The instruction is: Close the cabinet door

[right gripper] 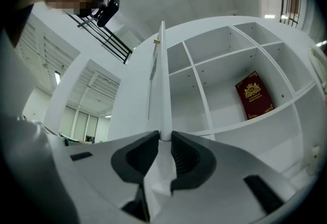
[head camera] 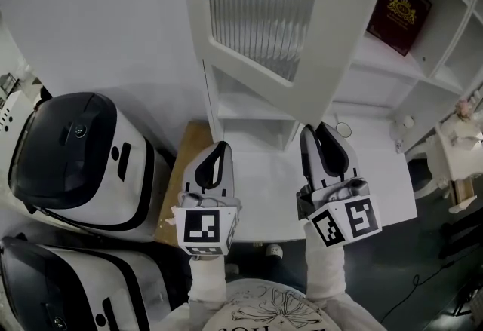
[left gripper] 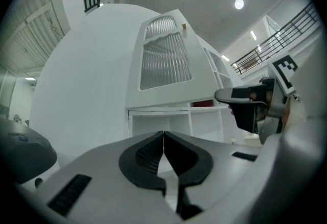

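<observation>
- Right claw [right gripper: 163, 137] was clamped on the free edge of the cabinet door [right gripper: 162, 80], a hold apparently meant for steering the swing.
- Left claw [left gripper: 163, 135], jaws together and empty, hung alongside, seemingly unneeded.
- The door stood swung out from the cabinet [right gripper: 219, 65], not yet closed.

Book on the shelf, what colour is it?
The book is dark red with a gold crest and lettering. It shows best in the right gripper view.

Right gripper [right gripper: 164, 135] jaws clamp thin edge of white cabinet door [right gripper: 162, 80]; red book [right gripper: 254, 94] upright in open shelves [right gripper: 214, 116] behind.
</observation>
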`<state>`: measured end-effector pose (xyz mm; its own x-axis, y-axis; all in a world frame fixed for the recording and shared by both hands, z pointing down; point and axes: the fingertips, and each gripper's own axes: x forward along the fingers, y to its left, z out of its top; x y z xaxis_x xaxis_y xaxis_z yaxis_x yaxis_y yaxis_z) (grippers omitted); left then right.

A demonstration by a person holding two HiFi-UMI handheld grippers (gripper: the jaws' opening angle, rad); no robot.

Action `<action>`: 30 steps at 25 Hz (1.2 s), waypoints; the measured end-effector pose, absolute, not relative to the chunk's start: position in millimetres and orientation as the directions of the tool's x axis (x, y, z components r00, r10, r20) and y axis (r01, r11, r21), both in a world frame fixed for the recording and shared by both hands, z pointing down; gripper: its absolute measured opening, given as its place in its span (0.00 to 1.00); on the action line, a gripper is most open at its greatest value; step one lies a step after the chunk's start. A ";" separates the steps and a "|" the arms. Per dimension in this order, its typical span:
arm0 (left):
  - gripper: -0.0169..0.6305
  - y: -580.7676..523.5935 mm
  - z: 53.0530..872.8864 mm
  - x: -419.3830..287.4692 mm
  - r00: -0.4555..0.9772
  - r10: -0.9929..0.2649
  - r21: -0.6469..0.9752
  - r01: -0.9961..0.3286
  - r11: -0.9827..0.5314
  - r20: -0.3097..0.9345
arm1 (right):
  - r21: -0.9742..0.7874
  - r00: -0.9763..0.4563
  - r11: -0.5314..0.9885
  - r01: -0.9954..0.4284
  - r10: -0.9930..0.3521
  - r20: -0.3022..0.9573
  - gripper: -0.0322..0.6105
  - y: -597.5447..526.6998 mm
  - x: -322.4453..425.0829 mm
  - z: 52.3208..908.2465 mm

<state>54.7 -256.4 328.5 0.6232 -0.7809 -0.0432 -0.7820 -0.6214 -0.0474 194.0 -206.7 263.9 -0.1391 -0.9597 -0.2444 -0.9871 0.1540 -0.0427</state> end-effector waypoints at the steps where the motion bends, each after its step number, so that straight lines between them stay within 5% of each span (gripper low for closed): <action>1: 0.03 -258.8 328.1 59.8 0.625 -0.779 -0.049 -0.781 -0.623 -0.043 | -0.044 -0.146 0.161 -0.986 -0.959 -0.244 0.17 -208.9 197.6 264.0; 30: 0.03 -300.2 334.9 141.5 0.534 -0.845 -0.064 -0.844 -0.532 -0.023 | -0.075 -0.318 0.351 -0.933 -0.906 -0.278 0.18 -266.2 268.6 265.6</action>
